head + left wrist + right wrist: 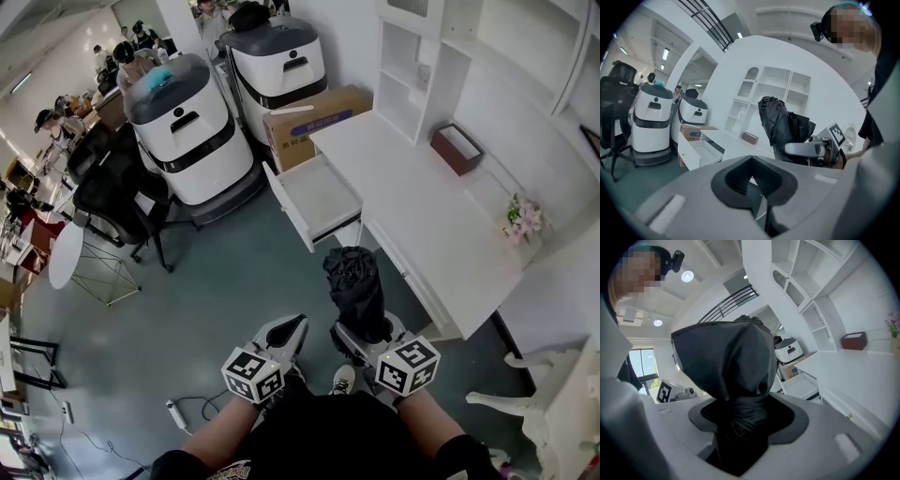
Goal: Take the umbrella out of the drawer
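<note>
**Folded umbrella held clear of the open drawer**

Head view. The right gripper point(367, 336) grips a black folded umbrella point(355, 284) near its lower end. The umbrella stands roughly upright over the grey-green floor point(234, 281), in front of the white counter point(422, 202) and close to the person's body. It is wholly outside the drawer point(316, 200) and not touching it. The drawer is pulled out from the counter's left end, beyond the umbrella. The left gripper point(289, 336) hangs just beside the right one, at about the same height.

Right gripper view. The fingers point(787, 416) are clamped on the gathered, strapped part of the umbrella's fabric. The looser canopy bulges above them and fills the middle of the view.

Left gripper view. The two ribbed fingers point(736, 176) are pressed together along a central seam, with nothing between them. The umbrella and the right gripper appear to the right, apart from these fingers.

Surroundings. A small brown box point(457, 148) and a bunch of pale flowers point(522, 219) sit on the counter. White shelving point(412, 70) rises behind it. A cardboard carton point(314, 117) stands on the floor behind the drawer. Two white and grey wheeled machines point(183, 131) and a black office chair point(117, 202) stand further left.
</note>
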`<state>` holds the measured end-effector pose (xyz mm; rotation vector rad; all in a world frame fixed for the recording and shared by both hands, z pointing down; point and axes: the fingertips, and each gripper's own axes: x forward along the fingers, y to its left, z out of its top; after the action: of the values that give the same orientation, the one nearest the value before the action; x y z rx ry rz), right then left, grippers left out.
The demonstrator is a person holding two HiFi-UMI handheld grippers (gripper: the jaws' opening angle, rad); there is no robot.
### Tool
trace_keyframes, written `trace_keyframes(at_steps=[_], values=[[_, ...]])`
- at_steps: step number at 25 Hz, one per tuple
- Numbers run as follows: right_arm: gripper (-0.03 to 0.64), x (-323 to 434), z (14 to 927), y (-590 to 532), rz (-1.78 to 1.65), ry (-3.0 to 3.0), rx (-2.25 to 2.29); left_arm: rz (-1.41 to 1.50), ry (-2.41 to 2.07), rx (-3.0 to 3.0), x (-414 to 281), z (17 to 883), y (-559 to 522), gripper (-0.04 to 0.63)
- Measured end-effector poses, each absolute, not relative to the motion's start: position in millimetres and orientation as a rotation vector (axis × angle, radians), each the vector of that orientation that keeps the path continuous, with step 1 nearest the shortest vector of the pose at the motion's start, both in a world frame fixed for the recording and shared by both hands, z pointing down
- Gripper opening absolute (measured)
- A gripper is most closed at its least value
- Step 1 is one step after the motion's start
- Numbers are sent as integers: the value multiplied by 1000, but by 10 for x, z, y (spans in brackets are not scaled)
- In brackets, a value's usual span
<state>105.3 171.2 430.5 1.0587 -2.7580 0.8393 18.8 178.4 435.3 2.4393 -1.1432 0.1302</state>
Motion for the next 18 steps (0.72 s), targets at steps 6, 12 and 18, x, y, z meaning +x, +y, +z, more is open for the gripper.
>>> trace_keyframes(at_steps=[6, 12, 18], values=[[282, 1014, 4320, 1726, 834, -2757, 1045, 131, -1146, 2436, 170, 4355, 1785, 0], [282, 990, 4329, 1711, 826, -2757, 1032, 134, -1149, 2433, 173, 4362, 1763, 0], [282, 1005, 4346, 1702, 839, -2757, 1035, 135, -1147, 2429, 182, 4380, 1769, 0]])
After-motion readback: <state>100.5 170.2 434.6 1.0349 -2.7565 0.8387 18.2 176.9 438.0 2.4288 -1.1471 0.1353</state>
